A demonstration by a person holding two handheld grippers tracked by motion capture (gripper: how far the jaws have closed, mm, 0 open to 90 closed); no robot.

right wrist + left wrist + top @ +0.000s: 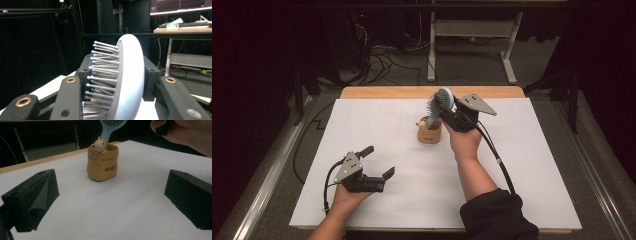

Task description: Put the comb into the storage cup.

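The right gripper (443,111) clamps the hairbrush (442,101) by its head, jaws pressing bristles and back; light, rigid plastic, springy bristles; handle enters the pouch (429,132); left gripper (378,160) jaws open.

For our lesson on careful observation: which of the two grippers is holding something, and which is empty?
The right gripper clamps the blue hairbrush above the pouch; the left gripper rests open, empty.

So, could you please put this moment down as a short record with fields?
work in hand: hairbrush going handle-first into the tan pouch
right gripper: shut on the brush head, above the pouch
left gripper: open, holding nothing, low over the white table sheet
pouch: upright, small bear figure at its rim
brush handle: at the pouch mouth beside the bear; depth unclear
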